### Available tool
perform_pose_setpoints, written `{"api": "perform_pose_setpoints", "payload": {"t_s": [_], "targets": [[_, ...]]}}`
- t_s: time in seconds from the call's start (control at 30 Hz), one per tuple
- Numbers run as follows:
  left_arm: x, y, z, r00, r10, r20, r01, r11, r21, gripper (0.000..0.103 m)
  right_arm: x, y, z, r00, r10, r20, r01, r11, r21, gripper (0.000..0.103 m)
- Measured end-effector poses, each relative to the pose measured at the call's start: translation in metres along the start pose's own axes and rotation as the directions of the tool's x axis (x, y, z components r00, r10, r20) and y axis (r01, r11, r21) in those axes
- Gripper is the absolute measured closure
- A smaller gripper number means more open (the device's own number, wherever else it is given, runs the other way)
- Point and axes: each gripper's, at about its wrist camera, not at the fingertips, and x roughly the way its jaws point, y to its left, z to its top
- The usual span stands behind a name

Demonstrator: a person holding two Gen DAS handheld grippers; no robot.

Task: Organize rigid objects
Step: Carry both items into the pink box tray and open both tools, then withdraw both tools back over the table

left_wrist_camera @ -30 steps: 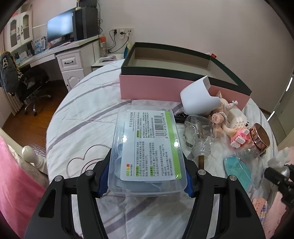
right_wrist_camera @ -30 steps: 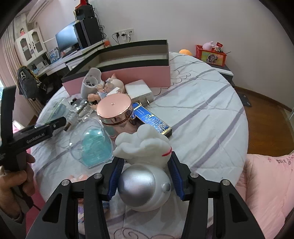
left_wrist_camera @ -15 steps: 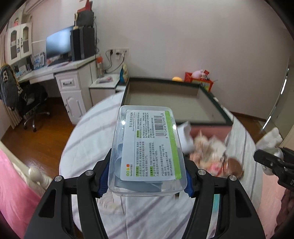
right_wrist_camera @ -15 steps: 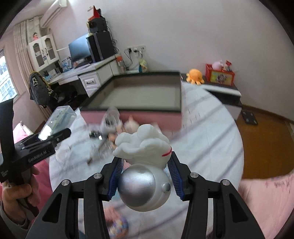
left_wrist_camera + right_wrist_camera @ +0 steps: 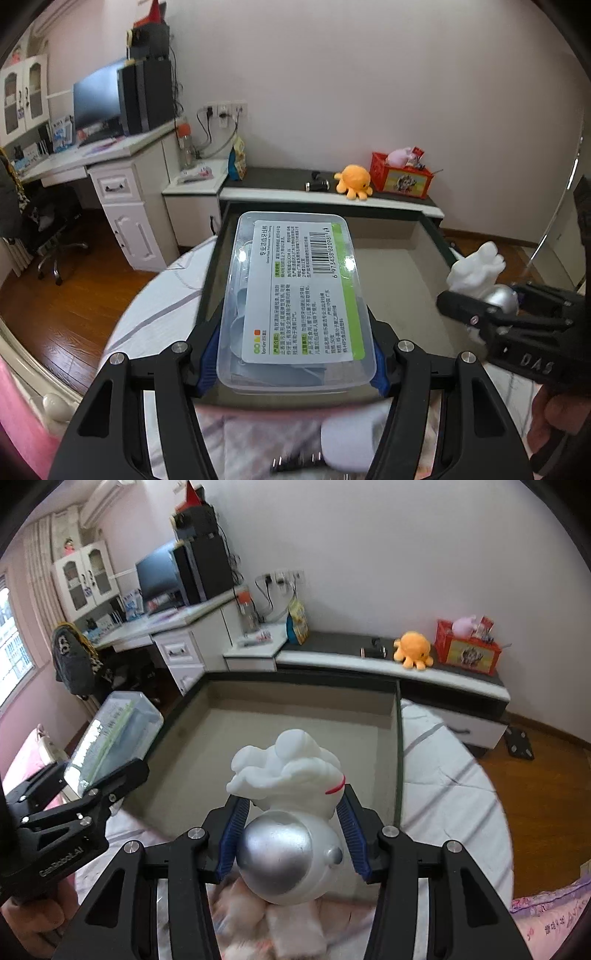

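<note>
Your left gripper (image 5: 293,365) has its jaws clamped on the two long sides of a clear plastic floss-pick box (image 5: 295,299), which juts forward from between the blue pads (image 5: 208,356). Its white-and-green label (image 5: 303,291) faces up: Chinese print, a barcode starting 6 973438, and a small logo that seems to read "bonler". Ahead of and below these jaws lies the open storage box (image 5: 402,266), dark-rimmed with a beige floor; the floss-pick box hangs over its near left part, clear of the floor.

Your right gripper (image 5: 291,836) has its jaws closed on a white astronaut figurine (image 5: 291,812), blue pads (image 5: 232,834) pressing its sides, the silver helmet dome nearest the camera and the white body pointing ahead. It is held over the storage box's near edge, not touching it.

Both grippers tilt down toward the box interior. To the left of the right jaws, your left tool shows the embossed word "GenRobot.AI" (image 5: 61,862) with your hand (image 5: 33,923) below; to the right of the left jaws, the other tool shows the letters "DAS" (image 5: 532,363).
</note>
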Motion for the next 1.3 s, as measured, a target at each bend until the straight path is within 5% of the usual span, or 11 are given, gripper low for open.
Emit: {"api": "perform_pose_setpoints", "payload": {"t_s": [0.37, 0.43, 0.53, 0.67, 0.7, 1.0, 1.3], "targets": [[0.071, -0.004, -0.001, 0.992, 0.020, -0.122, -0.019, 1.000, 0.012, 0.032, 0.050, -0.013, -0.002, 0.993, -0.049, -0.103, 0.047, 0.999, -0.022, 0.051], [0.069, -0.004, -0.004, 0.993, 0.024, -0.118, -0.023, 1.000, 0.007, 0.016, 0.049, -0.011, -0.002, 0.994, -0.042, -0.105, 0.039, 0.999, -0.027, 0.041], [0.055, -0.001, -0.005, 0.995, 0.060, -0.085, -0.059, 0.998, 0.013, 0.012, 0.045, -0.008, -0.004, 0.994, -0.047, -0.094, 0.044, 0.999, -0.031, 0.019], [0.023, 0.012, -0.006, 0.998, 0.054, -0.032, -0.055, 0.998, -0.018, 0.000, 0.032, -0.005, -0.004, 0.994, -0.073, -0.078, 0.072, 0.997, -0.013, 0.011], [0.008, 0.016, -0.007, 0.999, 0.048, -0.004, -0.048, 0.998, -0.033, 0.000, 0.025, -0.004, -0.004, 0.996, -0.065, -0.061, 0.065, 0.998, -0.004, 0.000], [-0.105, 0.031, -0.024, 0.987, 0.070, 0.146, -0.060, 0.996, -0.069, 0.000, -0.065, 0.010, -0.012, 0.990, -0.030, 0.138, 0.015, 0.995, 0.103, 0.000], [-0.199, 0.026, -0.058, 0.965, 0.087, 0.247, -0.067, 0.994, -0.087, 0.000, -0.174, 0.046, -0.051, 0.939, -0.123, 0.321, 0.094, 0.990, 0.104, 0.000]]}}
